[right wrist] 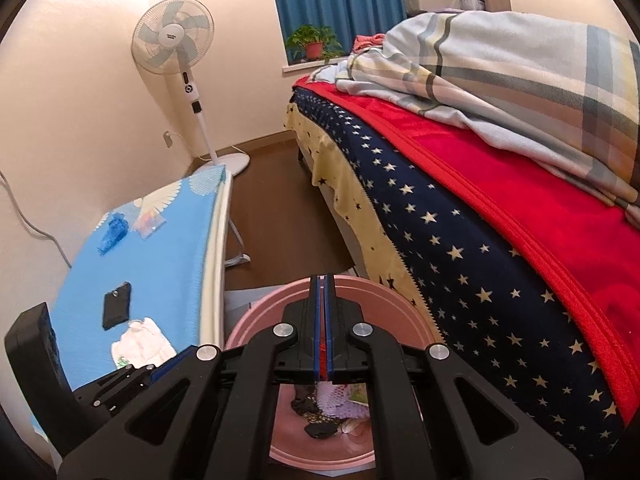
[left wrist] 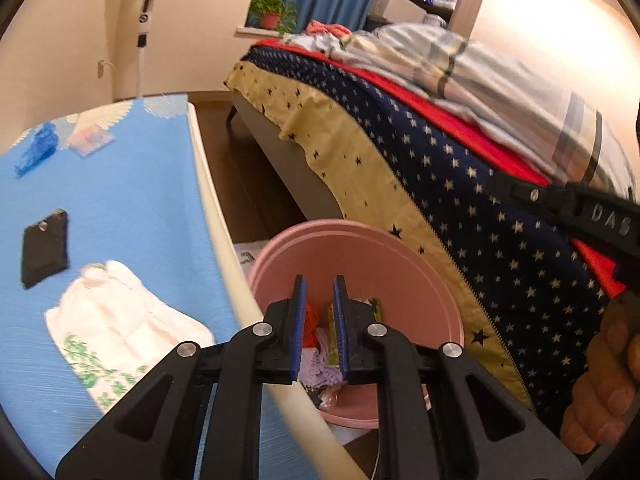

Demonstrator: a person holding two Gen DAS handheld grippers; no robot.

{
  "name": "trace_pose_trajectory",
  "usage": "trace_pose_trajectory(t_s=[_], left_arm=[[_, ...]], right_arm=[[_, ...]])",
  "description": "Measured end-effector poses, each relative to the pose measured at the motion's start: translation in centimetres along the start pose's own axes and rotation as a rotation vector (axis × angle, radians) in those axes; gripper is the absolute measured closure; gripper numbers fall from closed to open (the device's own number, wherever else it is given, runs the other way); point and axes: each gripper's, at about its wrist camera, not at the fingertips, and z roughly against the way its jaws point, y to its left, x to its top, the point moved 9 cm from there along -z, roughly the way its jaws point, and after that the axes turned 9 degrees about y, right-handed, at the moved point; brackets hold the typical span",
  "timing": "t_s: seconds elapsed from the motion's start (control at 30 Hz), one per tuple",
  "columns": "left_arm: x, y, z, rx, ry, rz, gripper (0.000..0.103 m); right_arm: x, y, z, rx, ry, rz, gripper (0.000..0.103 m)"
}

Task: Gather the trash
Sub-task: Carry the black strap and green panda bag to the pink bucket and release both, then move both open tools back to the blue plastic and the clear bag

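Observation:
A pink bin (left wrist: 360, 248) stands on the floor between a blue-covered table (left wrist: 120, 208) and the bed, holding several scraps of trash (left wrist: 316, 364). My left gripper (left wrist: 320, 280) hangs over the bin, slightly open, with nothing between its blue pads. My right gripper (right wrist: 324, 278) is shut and empty above the same bin (right wrist: 380, 292) and its trash (right wrist: 336, 396). On the table lie a white crumpled paper with green print (left wrist: 116, 320), a black flat pouch (left wrist: 44, 248), a blue crumpled wrapper (left wrist: 36, 150) and a clear packet (left wrist: 90, 140).
The bed (right wrist: 460, 240), with its star-patterned cover and plaid blanket, runs close along the bin's right side. A standing fan (right wrist: 176, 44) is in the far corner, a potted plant (right wrist: 314, 46) on the sill. A hand (left wrist: 600, 380) holds the other gripper at right.

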Motion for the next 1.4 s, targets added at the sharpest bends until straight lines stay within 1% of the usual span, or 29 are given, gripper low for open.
trace_pose_trajectory(t_s=[0.1,0.13,0.17,0.23,0.33,0.53,0.63,0.73,0.77,0.9,0.97,1.03,1.1,1.2,1.3,1.4], left_arm=[[0.9,0.8,1.9,0.015,-0.039,0.011,0.089],[1.3,1.3,2.8,0.028,-0.053,0.014,0.089],[1.7,1.7,3.3,0.038,-0.061,0.021,0.089],[2.5,2.9,4.7,0.056,-0.079,0.043,0.089],[4.1,4.9,6.6,0.092,-0.107,0.062,0.089],[7.7,9.0,9.6,0.160,-0.137,0.066,0.089],[10.3,12.5,11.5,0.191,-0.160,0.087,0.089],[12.1,15.9,12.7,0.224,-0.174,0.107,0.089],[12.9,17.7,13.1,0.243,-0.179,0.108,0.089],[14.4,22.6,13.4,0.297,-0.199,0.116,0.089],[14.6,25.4,13.0,0.310,-0.205,0.146,0.089],[14.3,28.5,12.0,0.332,-0.198,0.186,0.089],[13.9,31.0,11.0,0.338,-0.189,0.223,0.089],[13.4,34.0,9.5,0.354,-0.172,0.257,0.089],[12.7,36.2,8.2,0.368,-0.150,0.255,0.089],[12.2,38.2,6.7,0.370,-0.131,0.253,0.089]], right_arm=[[0.6,1.2,0.6,0.028,-0.013,0.017,0.099],[0.8,1.7,0.8,0.037,-0.020,0.027,0.093],[1.1,2.2,1.1,0.044,-0.027,0.037,0.089],[1.8,3.6,1.5,0.068,-0.042,0.057,0.074],[2.8,5.9,1.7,0.108,-0.047,0.082,0.071],[4.7,11.1,1.2,0.202,-0.036,0.130,0.071],[6.0,14.1,0.5,0.244,-0.029,0.161,0.071],[7.5,17.0,-0.5,0.283,-0.023,0.192,0.070],[7.9,17.9,-1.0,0.294,-0.022,0.202,0.070],[9.3,21.3,-3.9,0.321,-0.004,0.261,0.070],[9.9,22.7,-5.6,0.333,0.008,0.282,0.070],[10.3,23.7,-7.4,0.351,0.024,0.284,0.070],[10.6,24.8,-9.1,0.364,0.039,0.293,0.070],[10.7,27.0,-11.8,0.370,0.051,0.339,0.070],[10.5,29.0,-14.5,0.374,0.063,0.385,0.071],[10.3,30.7,-17.7,0.381,0.095,0.396,0.070]])
